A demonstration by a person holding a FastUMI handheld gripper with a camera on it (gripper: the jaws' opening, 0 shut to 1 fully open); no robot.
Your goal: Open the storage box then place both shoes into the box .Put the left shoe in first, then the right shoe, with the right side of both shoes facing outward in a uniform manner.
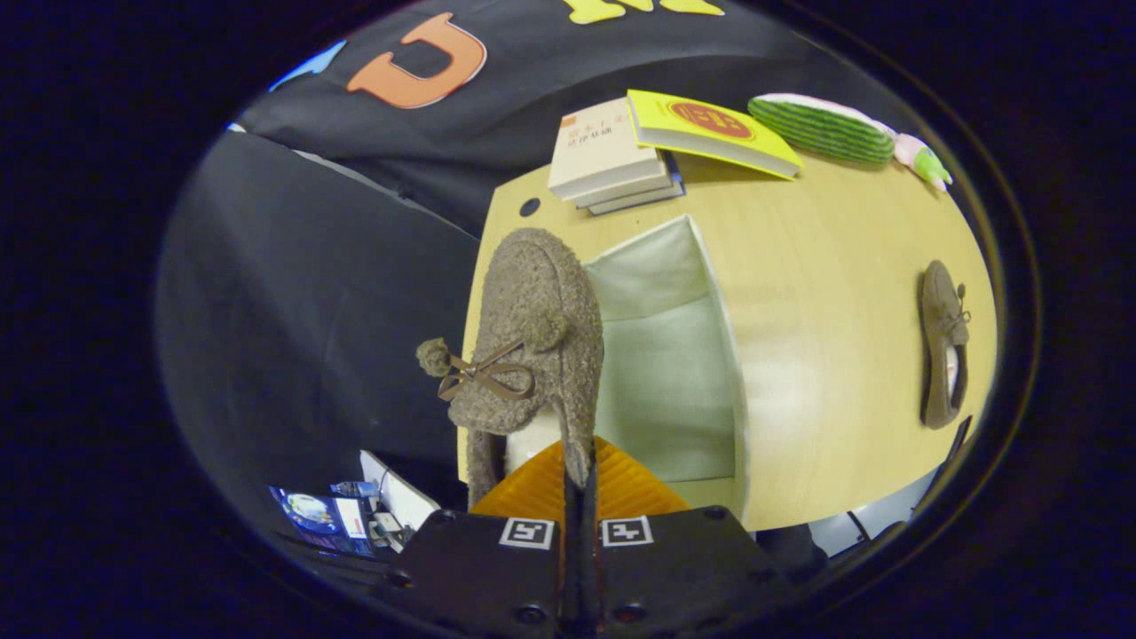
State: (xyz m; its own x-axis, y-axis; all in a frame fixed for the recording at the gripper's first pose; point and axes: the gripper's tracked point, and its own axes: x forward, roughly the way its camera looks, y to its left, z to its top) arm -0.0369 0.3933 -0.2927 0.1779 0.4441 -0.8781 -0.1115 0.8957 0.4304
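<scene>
Tabletop (pixel 825 293) is the largest surface, carrying the open storage box (pixel 666 355), which serves as landmark. Box stands near the tabletop's edge, its pale fabric interior exposed and apparently empty. Beyond the box, a stack of books (pixel 612 164) with a yellow booklet (pixel 710 131) leaning on it, and a green striped soft toy (pixel 821 129) further off. Second shoe (pixel 942 355) lies well apart from the box on bare tabletop. Held shoe (pixel 528 346), fuzzy brown with bow and pompom, hangs just beside the box's near wall, partly over the tabletop edge; the fingers of the gripper (pixel 577 479) are closed tight on its heel rim. Judgement: first shoe is being carried in, not yet inside. To do this well, shift the shoe over the opening, clear the rim (pixel 714 293) before lowering, and keep one side facing outward. Room inside looks ample; the rim beside the toe is the main snag.
</scene>
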